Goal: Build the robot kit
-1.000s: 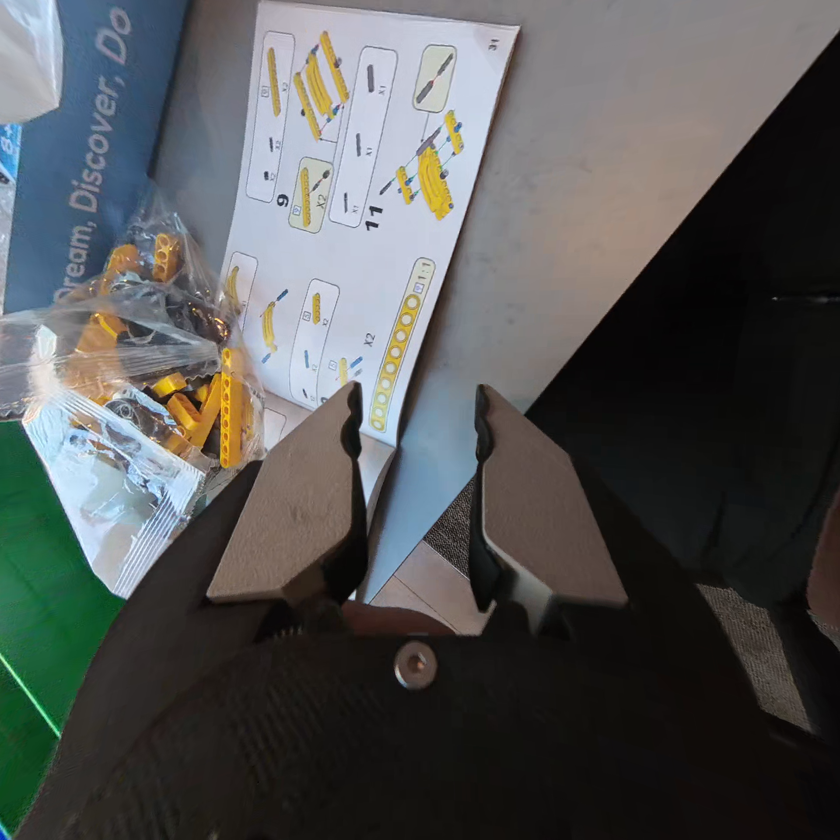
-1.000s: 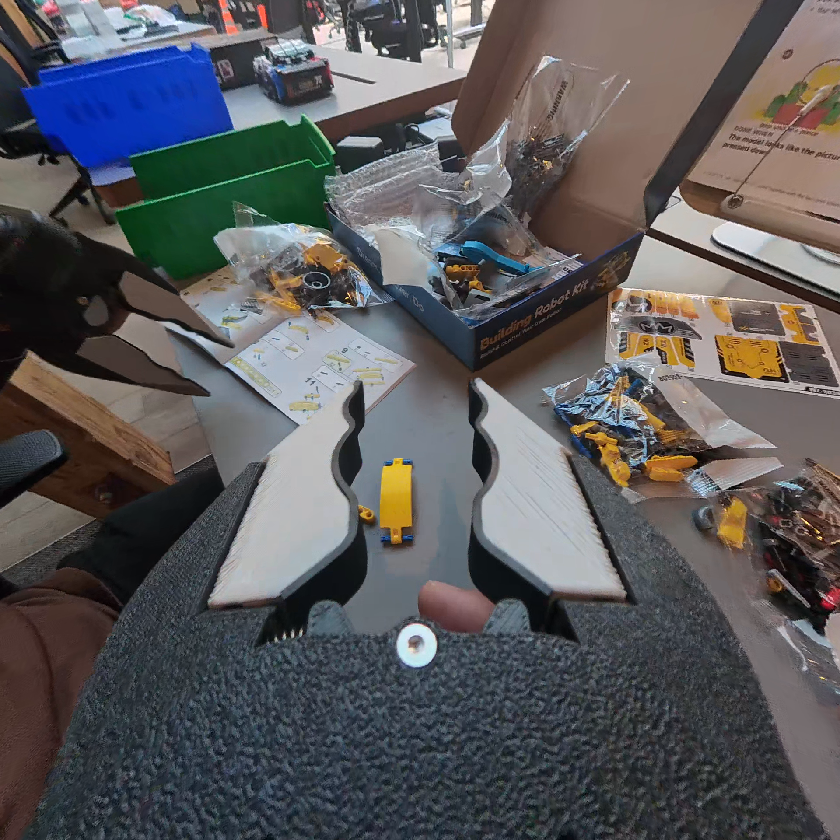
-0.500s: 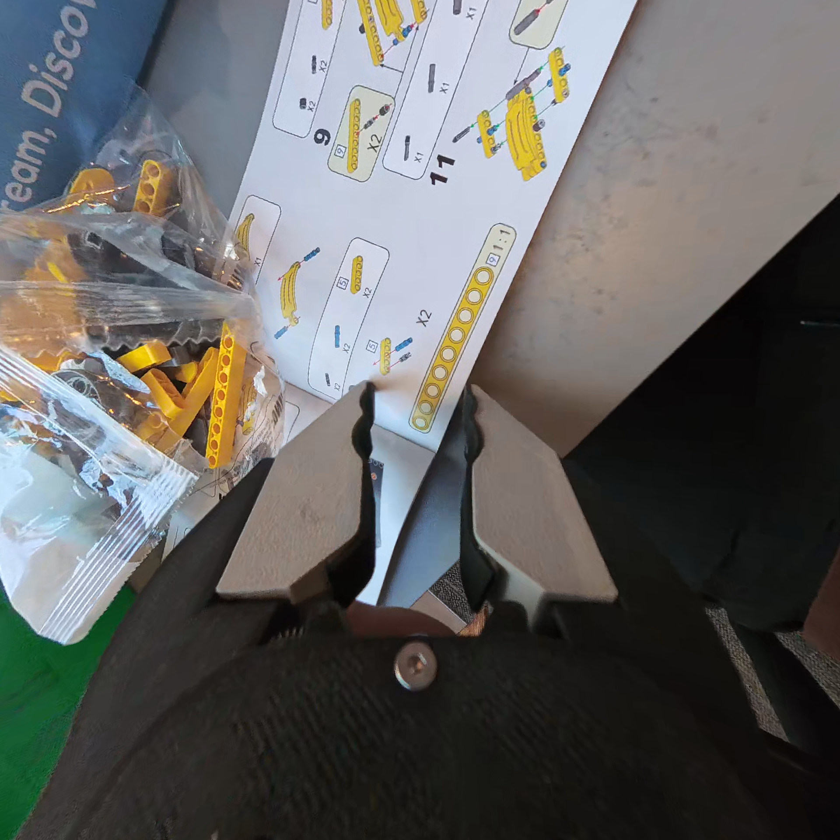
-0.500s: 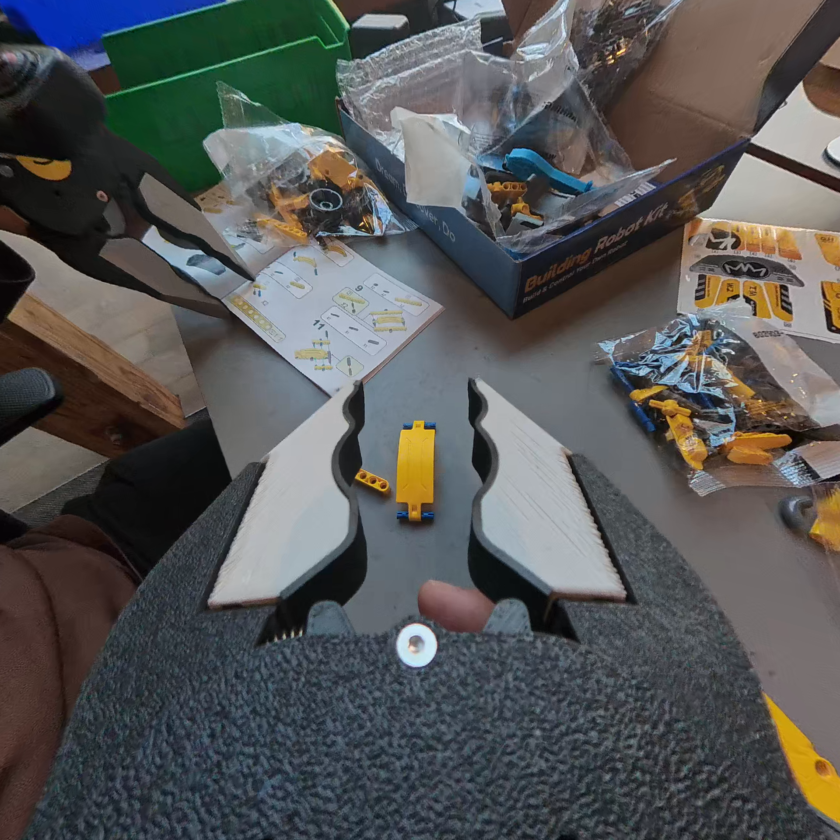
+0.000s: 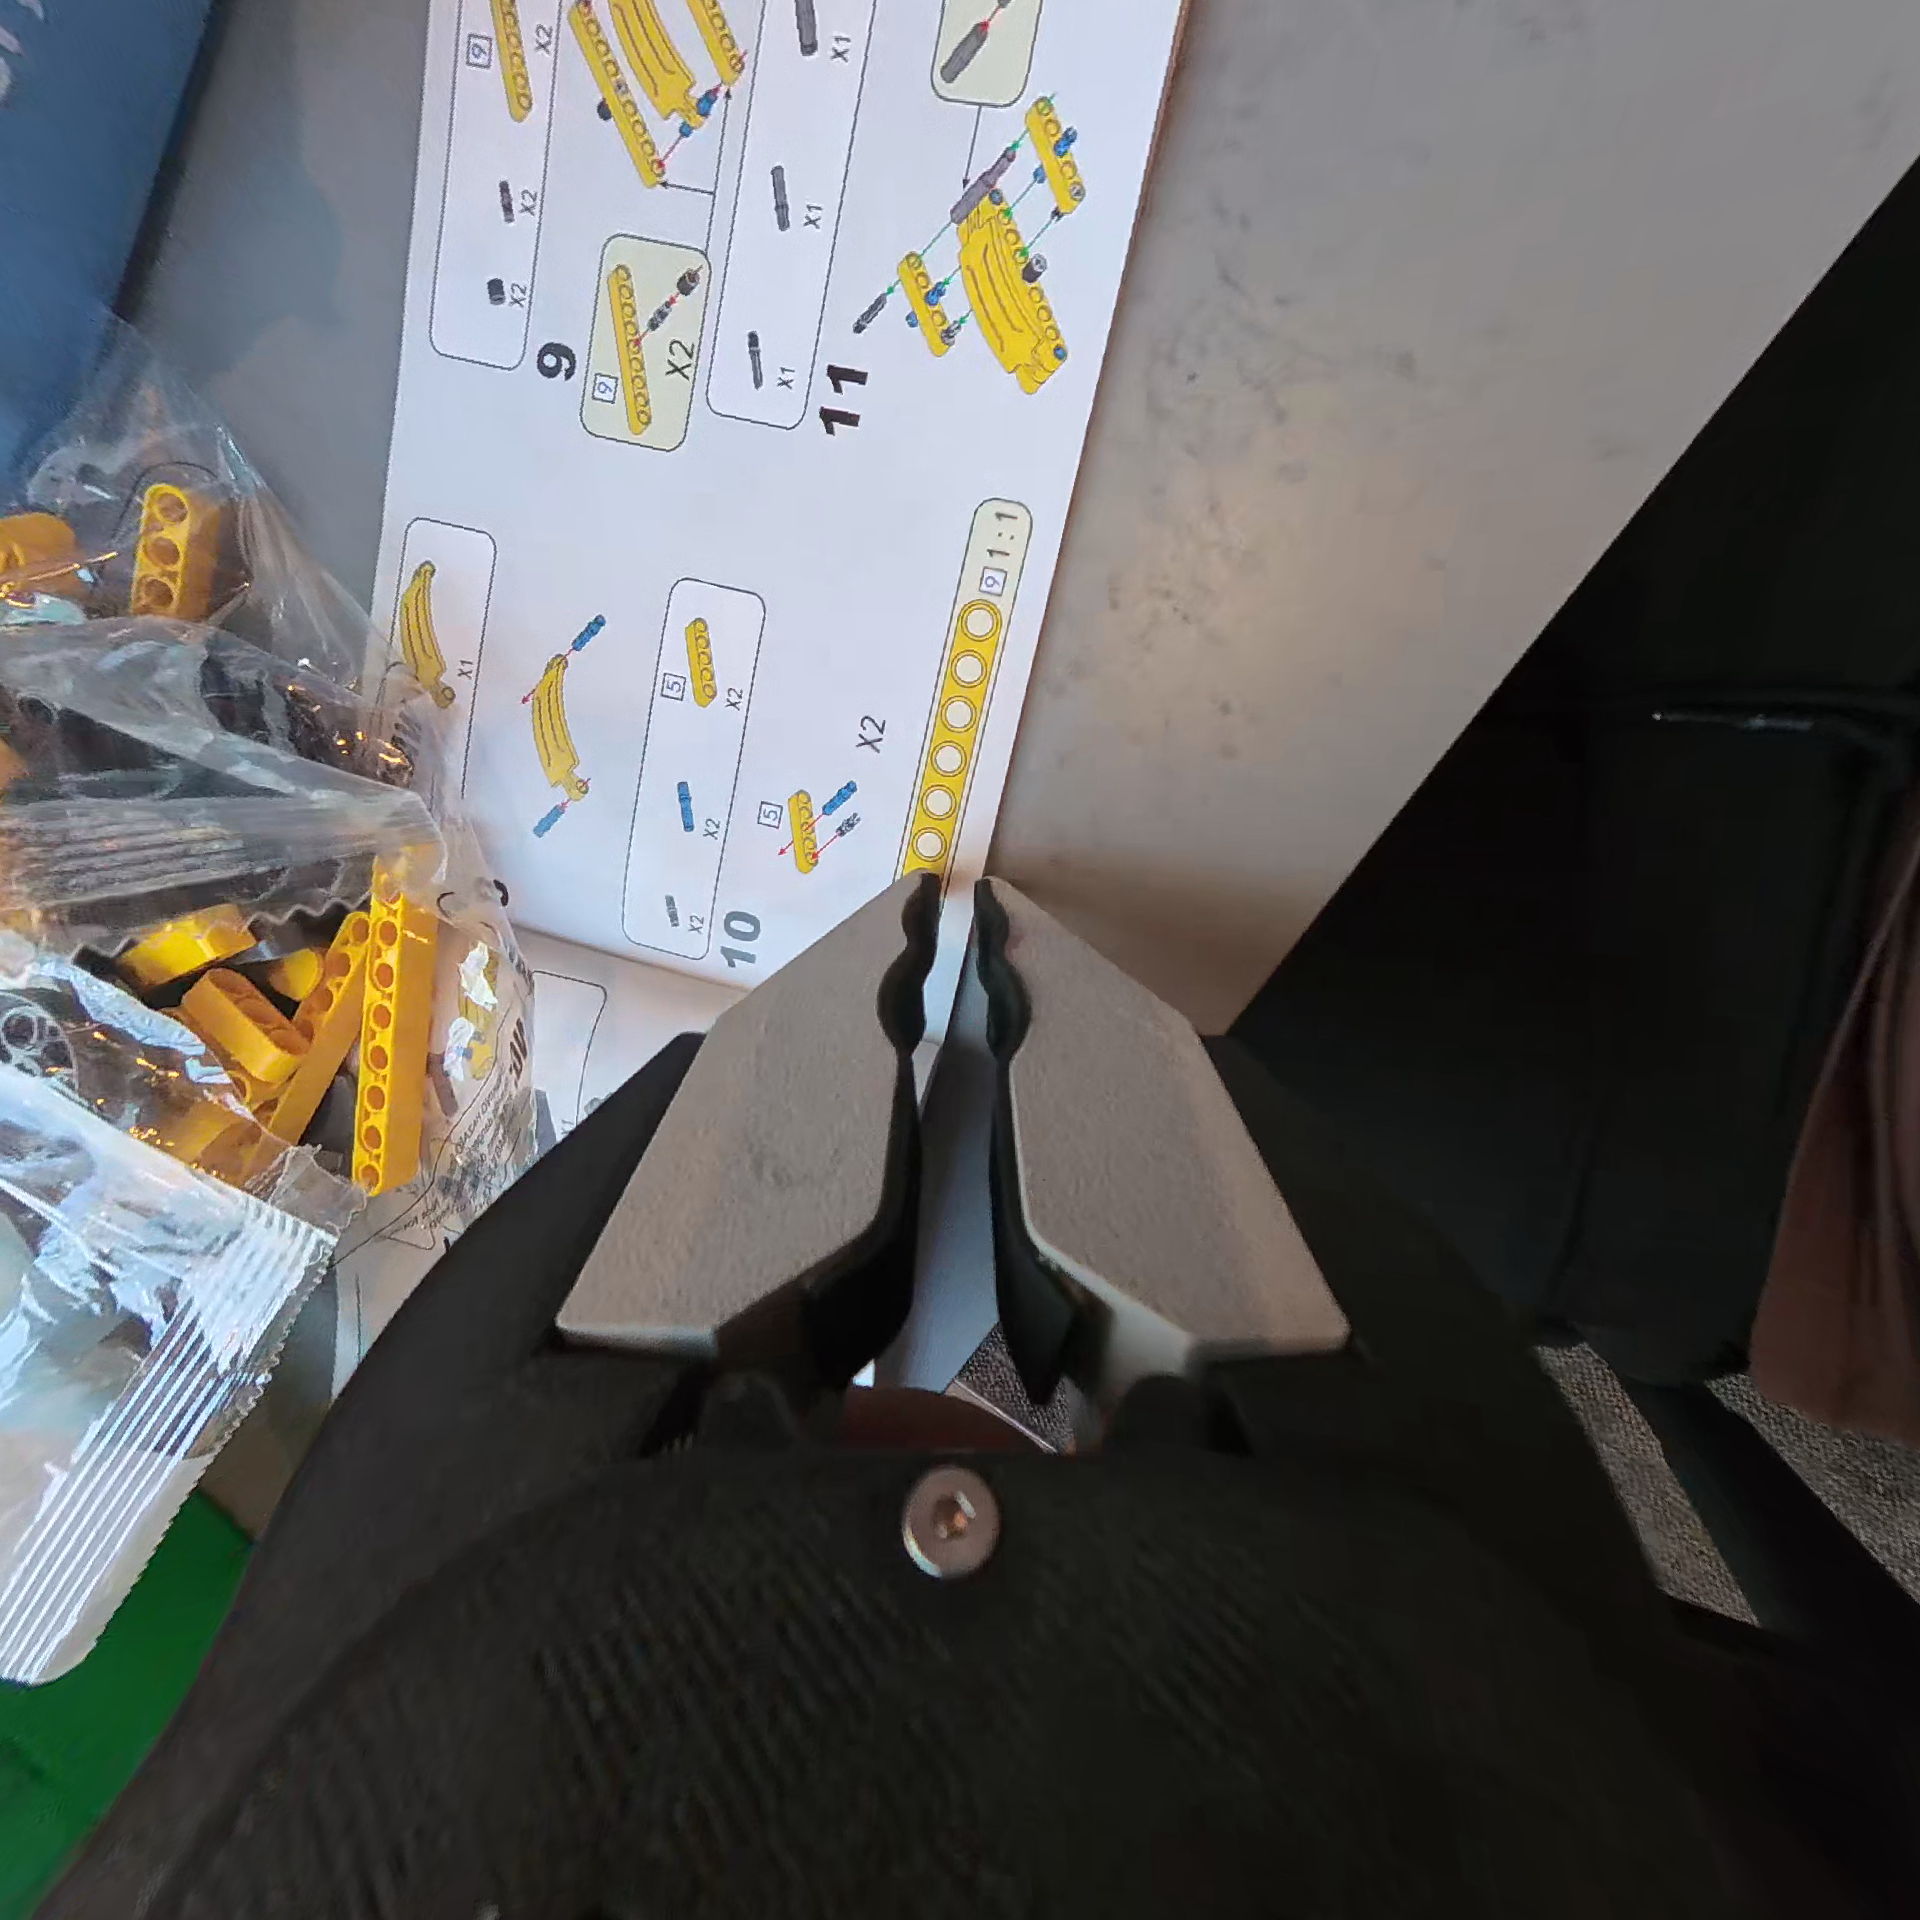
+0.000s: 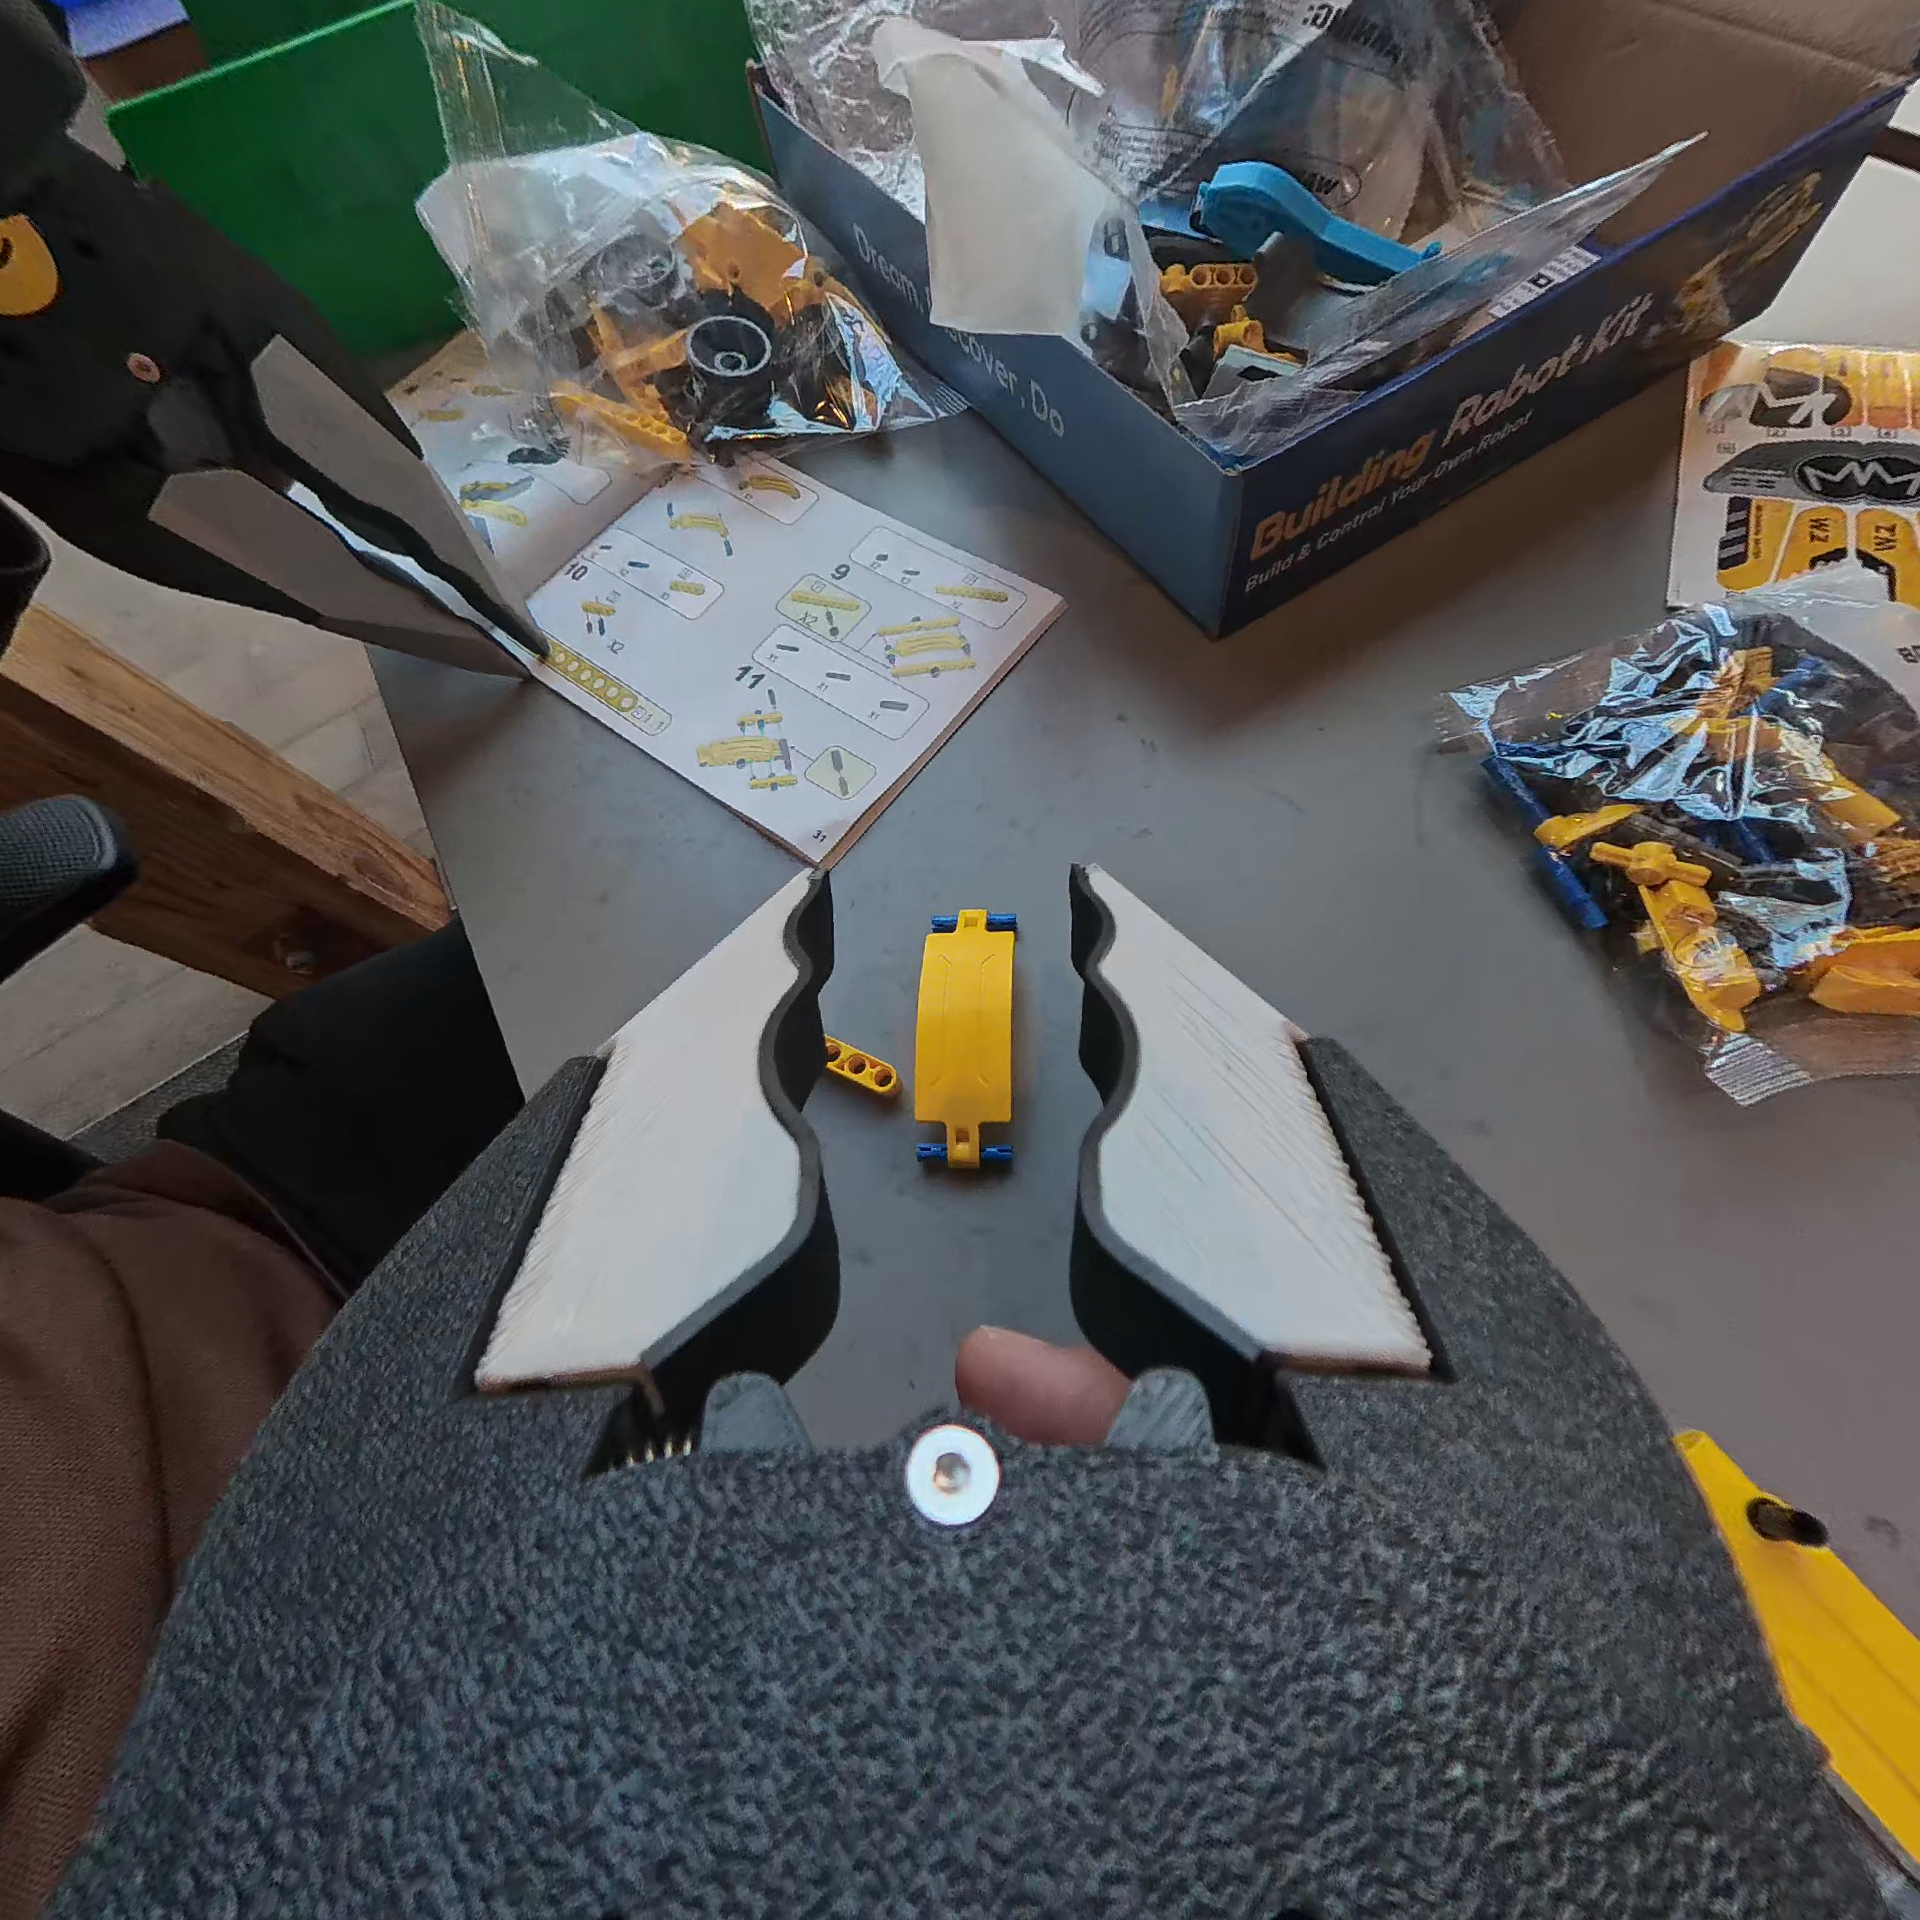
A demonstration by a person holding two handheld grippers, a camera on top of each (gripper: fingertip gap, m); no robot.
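Instruction booklet (image 5: 790, 499) flat on tabletop (image 5: 1351, 416) beside parts bag (image 5: 208, 831); left tool (image 5: 951, 894), wider half-second ago, now pinched on its near corner. Right tool (image 6: 951, 883) wide apart, empty, above yellow curved panel (image 6: 964, 1039).

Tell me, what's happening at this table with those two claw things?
A person holds a gripper in each hand over a grey table strewn with a building kit. The left gripper has nearly closed on the near corner of the open instruction booklet, beside a bag of yellow parts. The right gripper hovers open over a curved yellow panel and a small yellow beam. The kit's blue box sits open behind.
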